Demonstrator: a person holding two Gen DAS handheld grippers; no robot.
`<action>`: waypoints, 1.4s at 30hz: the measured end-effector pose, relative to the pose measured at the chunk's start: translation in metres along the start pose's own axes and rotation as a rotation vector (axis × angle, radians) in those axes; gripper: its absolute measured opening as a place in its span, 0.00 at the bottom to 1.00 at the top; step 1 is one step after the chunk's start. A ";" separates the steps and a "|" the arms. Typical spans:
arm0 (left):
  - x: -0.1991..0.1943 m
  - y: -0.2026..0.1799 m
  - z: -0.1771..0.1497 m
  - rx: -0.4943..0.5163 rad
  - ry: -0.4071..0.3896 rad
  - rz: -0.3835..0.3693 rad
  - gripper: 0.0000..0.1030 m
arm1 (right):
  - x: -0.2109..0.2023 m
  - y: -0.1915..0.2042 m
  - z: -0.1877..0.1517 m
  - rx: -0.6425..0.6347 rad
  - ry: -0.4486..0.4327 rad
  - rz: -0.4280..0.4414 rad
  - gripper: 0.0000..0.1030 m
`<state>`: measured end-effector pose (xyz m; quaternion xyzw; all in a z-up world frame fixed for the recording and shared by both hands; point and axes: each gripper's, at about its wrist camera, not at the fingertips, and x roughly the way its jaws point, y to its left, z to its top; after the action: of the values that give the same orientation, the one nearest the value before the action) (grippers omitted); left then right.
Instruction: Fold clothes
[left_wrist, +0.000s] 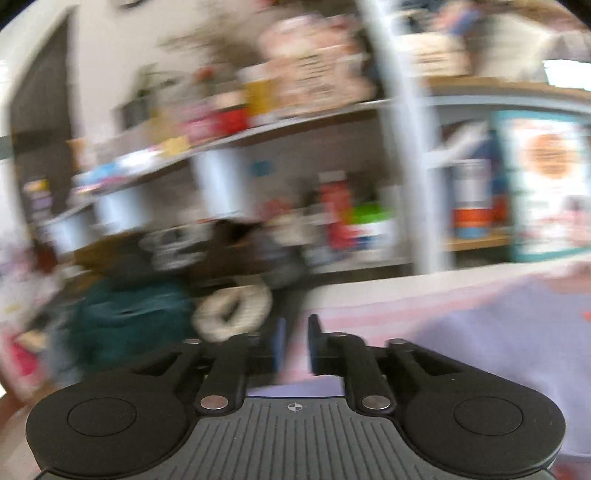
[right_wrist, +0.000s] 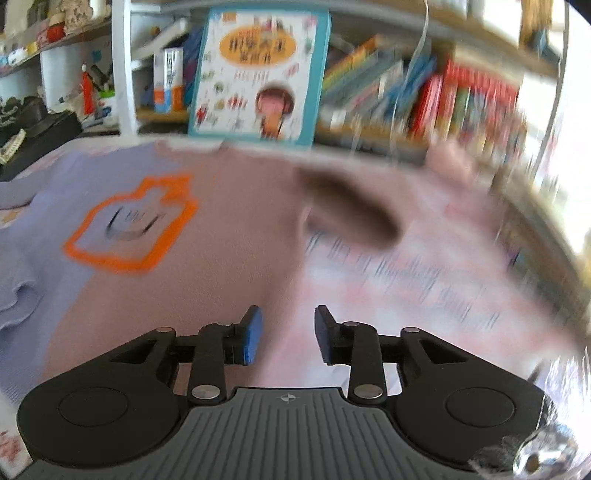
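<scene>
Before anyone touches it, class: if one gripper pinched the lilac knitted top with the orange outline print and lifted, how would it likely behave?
The lilac knitted top with the orange outline print would probably flop and drape: it lies flat, its hem rippled. It looks light, being thin knit. Pushed, it would likely bunch on the pink cloth rather than slide whole.

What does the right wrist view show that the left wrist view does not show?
Only the right wrist view shows the orange outline print on the lilac garment, the pink cloth, a dark patch on it and a row of books.

Only the left wrist view shows a dark teal bundle, a cream ring-shaped thing and cluttered shelves.

Both show the lilac garment, the large picture book and an open, empty hand-held gripper: left, right.
</scene>
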<state>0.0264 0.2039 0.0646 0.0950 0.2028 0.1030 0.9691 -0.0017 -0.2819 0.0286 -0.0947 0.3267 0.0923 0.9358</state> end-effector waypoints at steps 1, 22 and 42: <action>-0.004 -0.016 0.001 0.005 -0.007 -0.077 0.54 | 0.003 -0.004 0.009 -0.035 -0.022 -0.020 0.34; -0.019 -0.130 -0.036 0.060 0.111 -0.463 0.78 | 0.154 -0.044 0.108 -0.255 -0.089 -0.384 0.06; -0.022 -0.115 -0.043 -0.033 0.198 -0.466 0.79 | 0.032 -0.089 0.011 0.232 0.032 0.053 0.46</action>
<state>0.0075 0.0943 0.0079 0.0195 0.3115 -0.1110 0.9435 0.0508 -0.3616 0.0273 0.0214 0.3522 0.0774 0.9325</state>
